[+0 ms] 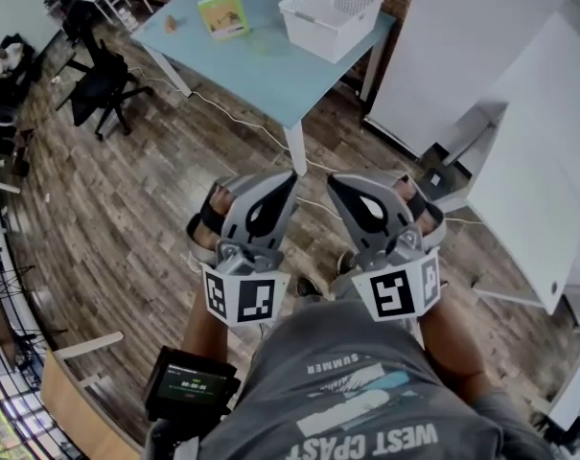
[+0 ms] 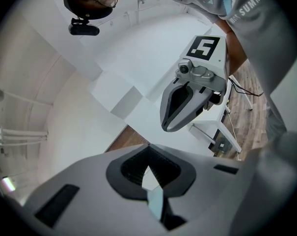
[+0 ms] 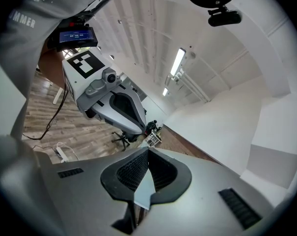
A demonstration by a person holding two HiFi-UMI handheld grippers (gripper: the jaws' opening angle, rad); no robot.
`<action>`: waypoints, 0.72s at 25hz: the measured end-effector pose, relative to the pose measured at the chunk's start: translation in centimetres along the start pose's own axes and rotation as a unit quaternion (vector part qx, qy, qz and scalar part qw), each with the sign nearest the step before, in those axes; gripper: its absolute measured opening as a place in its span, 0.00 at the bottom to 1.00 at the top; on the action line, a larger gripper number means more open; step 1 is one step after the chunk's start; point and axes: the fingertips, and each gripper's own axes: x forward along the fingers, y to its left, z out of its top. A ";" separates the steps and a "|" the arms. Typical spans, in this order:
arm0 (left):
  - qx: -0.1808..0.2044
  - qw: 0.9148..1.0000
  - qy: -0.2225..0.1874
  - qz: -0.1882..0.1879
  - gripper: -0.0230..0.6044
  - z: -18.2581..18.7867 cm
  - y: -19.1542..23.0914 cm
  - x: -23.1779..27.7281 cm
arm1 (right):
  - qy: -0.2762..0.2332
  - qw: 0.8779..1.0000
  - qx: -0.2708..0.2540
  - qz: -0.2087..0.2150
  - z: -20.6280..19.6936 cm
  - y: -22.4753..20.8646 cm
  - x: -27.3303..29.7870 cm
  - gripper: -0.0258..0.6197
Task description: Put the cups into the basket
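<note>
The wooden floor (image 1: 127, 209) lies between me and the pale blue desk (image 1: 270, 80), so the step in hand, as I judge it, is the approach. I stand well apart from the desk with nothing yet within reach. A white cable (image 1: 234, 118) trails over the floor past the desk's near leg (image 1: 295, 151), so I should come in clear of it and square up to the near edge.

The white basket (image 1: 313, 38) stands on the desk's right part, near the far edge, with a green box (image 1: 222, 14) well to its left. I should halt where both that side and the bare middle of the desk are in reach.

The left tongs (image 1: 288, 185) and right tongs (image 1: 336, 188) sit side by side ahead of my chest, roughly level. Both are clenched, tips together, with nothing between them. I should release them before reaching in, and approach each cup from the side.

The cups themselves I cannot make out from here. They are too small to tell on the desk, so I should find them first.
</note>
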 end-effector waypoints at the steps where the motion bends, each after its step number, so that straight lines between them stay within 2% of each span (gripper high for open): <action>1: -0.001 1.000 0.002 0.000 0.03 -0.5 0.2 0.5 | 0.000 1.000 0.000 0.002 -0.3 -0.3 0.5 0.06; 8: 0.001 1.000 0.023 0.006 0.03 -2.6 1.8 4.0 | -0.019 1.000 0.001 0.022 -2.4 -2.6 4.3 0.06; 18: 0.005 0.998 0.052 0.036 0.03 -4.1 3.4 9.2 | -0.057 0.997 -0.009 0.047 -5.2 -6.0 7.2 0.06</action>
